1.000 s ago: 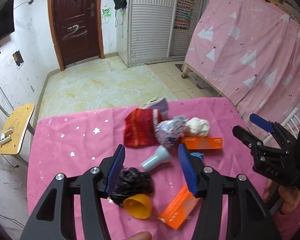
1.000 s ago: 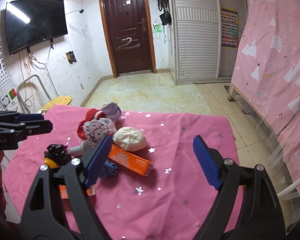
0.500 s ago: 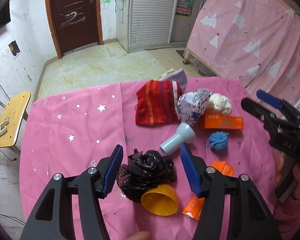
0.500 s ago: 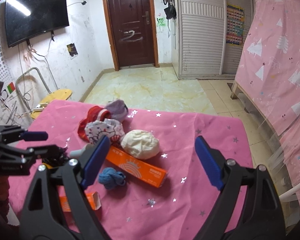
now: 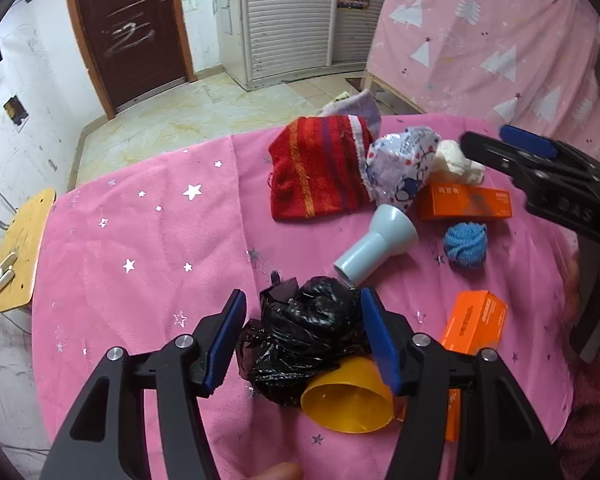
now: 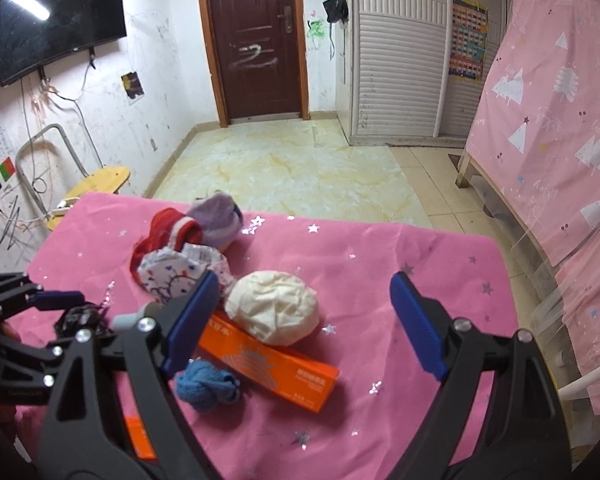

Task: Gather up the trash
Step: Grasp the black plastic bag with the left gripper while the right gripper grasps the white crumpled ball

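Observation:
A crumpled black plastic bag (image 5: 304, 332) lies on the pink tablecloth (image 5: 140, 240), leaning on a tipped yellow cup (image 5: 348, 404). My left gripper (image 5: 304, 316) straddles the bag, its blue pads close on either side but not pressing. My right gripper (image 6: 304, 280) stands wide open above a white paper wad (image 6: 276, 308) and a long orange box (image 6: 276, 368), holding nothing. Nearby lie a blue yarn ball (image 6: 206, 386), a pale blue funnel-shaped piece (image 5: 380, 240), a small orange box (image 5: 474, 320) and a printed wrapper (image 5: 400, 168).
A red striped cloth (image 5: 316, 172) and a purple cloth (image 5: 360, 108) lie near the table's far edge. A yellow stool (image 5: 24, 248) stands left of the table, and a pink-covered bed (image 6: 560, 140) on the right. Tiled floor runs to a brown door (image 6: 256, 40).
My left gripper has come down over the black bag, which now sits between its pads. My right gripper has moved across the table until the white wad is centred between its jaws.

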Action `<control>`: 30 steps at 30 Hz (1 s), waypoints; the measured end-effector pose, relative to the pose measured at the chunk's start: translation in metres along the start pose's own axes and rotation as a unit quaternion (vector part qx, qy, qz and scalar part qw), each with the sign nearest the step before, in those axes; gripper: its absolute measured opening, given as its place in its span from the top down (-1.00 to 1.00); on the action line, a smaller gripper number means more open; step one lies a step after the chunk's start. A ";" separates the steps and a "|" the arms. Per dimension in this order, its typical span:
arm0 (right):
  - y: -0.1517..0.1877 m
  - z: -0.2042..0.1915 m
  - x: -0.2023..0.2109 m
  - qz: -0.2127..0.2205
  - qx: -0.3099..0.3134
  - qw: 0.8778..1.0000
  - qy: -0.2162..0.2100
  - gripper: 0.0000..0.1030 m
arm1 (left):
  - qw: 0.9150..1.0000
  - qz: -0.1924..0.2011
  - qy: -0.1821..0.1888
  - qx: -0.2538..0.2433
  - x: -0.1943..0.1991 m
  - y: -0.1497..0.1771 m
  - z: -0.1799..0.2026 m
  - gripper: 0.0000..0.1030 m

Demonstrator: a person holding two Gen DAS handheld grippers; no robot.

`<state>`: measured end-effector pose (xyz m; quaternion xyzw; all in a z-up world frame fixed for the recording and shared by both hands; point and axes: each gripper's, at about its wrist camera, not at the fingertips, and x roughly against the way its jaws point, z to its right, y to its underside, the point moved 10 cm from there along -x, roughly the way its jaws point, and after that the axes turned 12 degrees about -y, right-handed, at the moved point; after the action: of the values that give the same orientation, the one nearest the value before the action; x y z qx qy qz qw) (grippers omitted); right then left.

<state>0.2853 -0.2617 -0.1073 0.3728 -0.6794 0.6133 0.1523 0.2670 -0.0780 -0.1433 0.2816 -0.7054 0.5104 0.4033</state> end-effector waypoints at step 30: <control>0.000 -0.014 0.005 0.002 -0.016 0.999 -0.037 -0.02 | 0.990 0.060 0.053 0.112 0.040 -0.009 -0.054 0.55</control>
<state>0.2785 -0.2504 -0.1016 0.3912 -0.6949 0.5888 0.1317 0.2687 -0.0292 -0.0965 0.2549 -0.6371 0.6237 0.3743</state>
